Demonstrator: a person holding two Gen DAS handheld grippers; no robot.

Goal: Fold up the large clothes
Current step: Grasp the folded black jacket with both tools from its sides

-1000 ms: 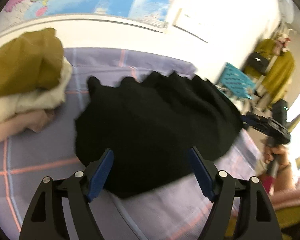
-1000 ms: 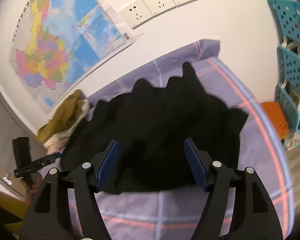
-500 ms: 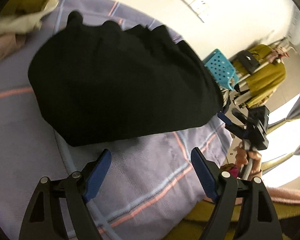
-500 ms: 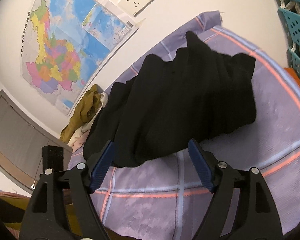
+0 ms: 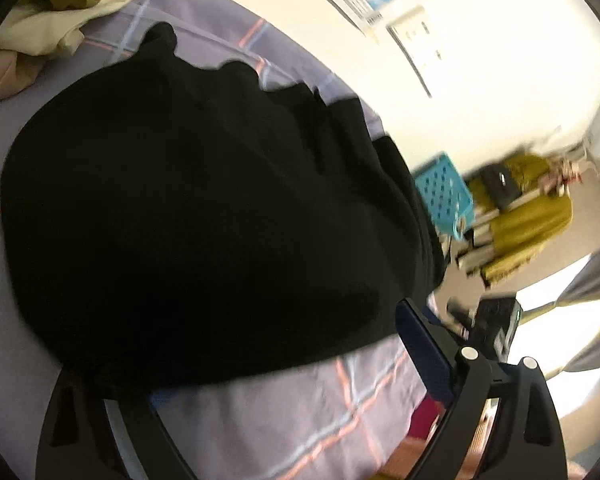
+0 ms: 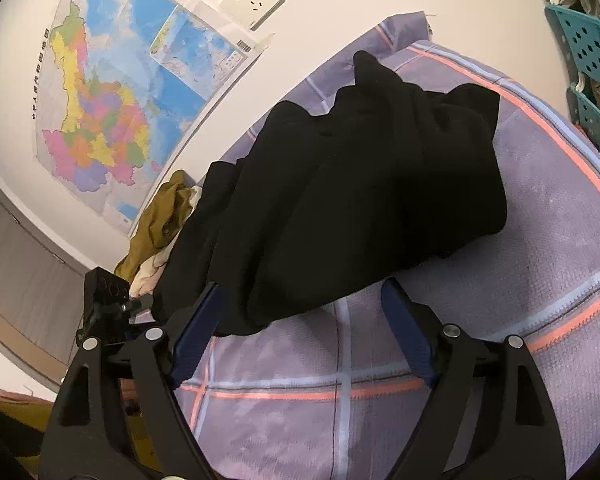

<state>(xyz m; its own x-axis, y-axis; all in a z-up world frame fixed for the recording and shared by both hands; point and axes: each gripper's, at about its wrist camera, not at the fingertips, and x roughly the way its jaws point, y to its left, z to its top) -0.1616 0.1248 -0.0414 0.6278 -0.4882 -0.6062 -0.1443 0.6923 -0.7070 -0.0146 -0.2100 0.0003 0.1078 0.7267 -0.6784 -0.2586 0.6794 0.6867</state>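
Left gripper (image 5: 260, 364): black angular plastic arms, dark blue pads on the inner faces of the fingers (image 5: 420, 344), round silver screw heads at the joints; one finger is lost against dark cloth.

Right gripper (image 6: 300, 304): same build, black triangular cut-out arms, blue pads, four silver screws, all in sharp view.

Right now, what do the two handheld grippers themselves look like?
Both look alike. The right gripper has two black plastic fingers with cut-out openings, silver round pins near the top, and dark blue pads on the inner faces. The left gripper shows the same black frame, pale pins and blue pad; its other finger is blurred against black cloth.
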